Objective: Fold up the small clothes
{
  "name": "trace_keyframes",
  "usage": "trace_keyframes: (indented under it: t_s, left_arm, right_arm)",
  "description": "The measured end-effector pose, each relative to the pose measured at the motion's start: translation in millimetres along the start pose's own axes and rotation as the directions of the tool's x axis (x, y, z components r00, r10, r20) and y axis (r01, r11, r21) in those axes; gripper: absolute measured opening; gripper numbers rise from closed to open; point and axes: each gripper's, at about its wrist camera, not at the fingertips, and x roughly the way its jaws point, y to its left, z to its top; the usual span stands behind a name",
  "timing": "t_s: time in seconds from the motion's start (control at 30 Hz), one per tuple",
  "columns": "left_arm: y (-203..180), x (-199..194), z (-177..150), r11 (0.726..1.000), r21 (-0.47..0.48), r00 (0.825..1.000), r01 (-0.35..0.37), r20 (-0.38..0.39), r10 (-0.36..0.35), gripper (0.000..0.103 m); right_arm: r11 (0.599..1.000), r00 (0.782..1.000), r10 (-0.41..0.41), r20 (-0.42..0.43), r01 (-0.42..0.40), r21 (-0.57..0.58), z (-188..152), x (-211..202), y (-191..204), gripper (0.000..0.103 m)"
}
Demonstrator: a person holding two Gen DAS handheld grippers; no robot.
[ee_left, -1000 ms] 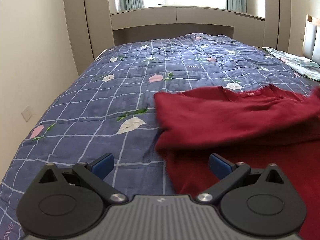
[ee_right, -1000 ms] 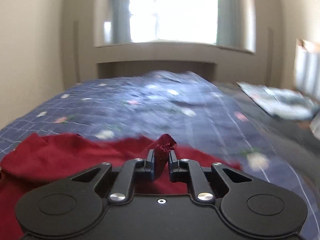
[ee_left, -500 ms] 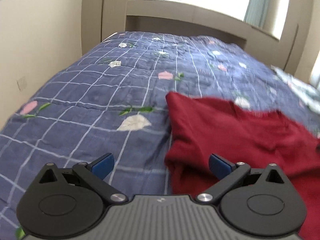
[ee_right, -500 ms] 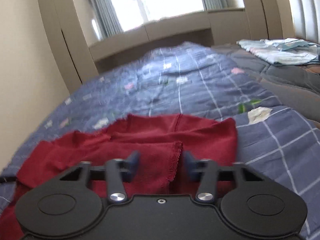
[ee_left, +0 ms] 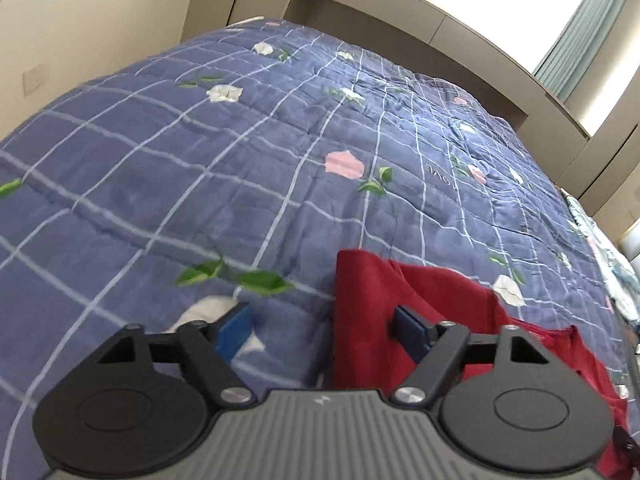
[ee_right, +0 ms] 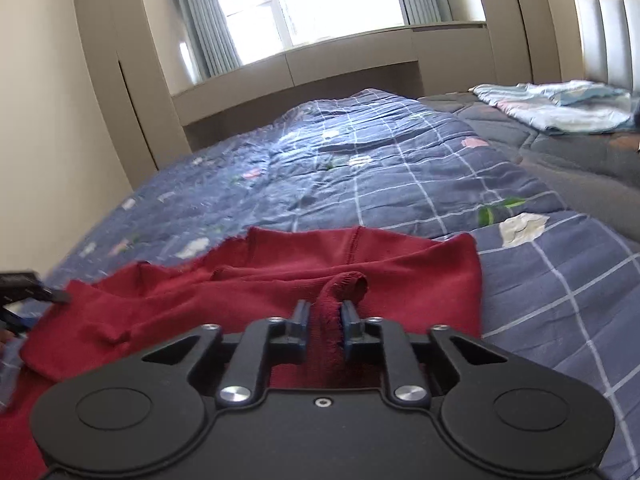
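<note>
A dark red garment [ee_right: 280, 280] lies partly folded on the blue checked quilt [ee_right: 400, 176]. My right gripper [ee_right: 324, 320] is shut on a bunched fold of the red garment near its front middle. In the left wrist view the red garment [ee_left: 368, 320] has its left edge between my blue fingertips. My left gripper [ee_left: 324, 328] is open and low over the quilt [ee_left: 200, 160], straddling that edge. The tip of the left gripper shows at the far left of the right wrist view [ee_right: 24, 284].
A folded pale blue cloth [ee_right: 560, 104] lies at the far right of the bed by the padded headboard [ee_right: 608, 32]. A beige wall [ee_left: 100, 12] runs along the bed's left side. Built-in cabinets and a window ledge [ee_right: 320, 64] stand beyond the bed.
My right gripper opened half a second ago and has now shut again on a fold of the red garment. My left gripper has dropped lower and moved forward to the garment's left edge, still open.
</note>
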Motion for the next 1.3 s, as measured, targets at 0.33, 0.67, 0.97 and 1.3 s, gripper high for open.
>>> trace_keyframes:
  t_s: [0.33,0.67,0.97,1.3]
  left_arm:
    - [2,-2,8,0.999,0.018,0.999,0.051,0.019,-0.051,0.003]
    - [33,-25,1,0.996,-0.053,0.997,0.077,0.036,-0.075,0.059]
    - [17,-99,-57,0.954,0.296,0.985,0.048,0.145,-0.094,0.103]
    - [-24,-78,-106,0.832,0.536,0.978,-0.144,0.206,0.037,0.091]
  right_arm:
    - [0.998,1.0,-0.009,-0.004,0.009,-0.063,-3,-1,11,0.011]
    - [0.999,1.0,0.003,-0.012,-0.003,-0.041,-9,4,5,0.013]
    - [0.99,1.0,-0.012,0.024,0.015,-0.14,-14,-2,23,0.069]
    - [0.986,0.998,-0.056,0.031,0.06,-0.153,-18,2,23,0.082]
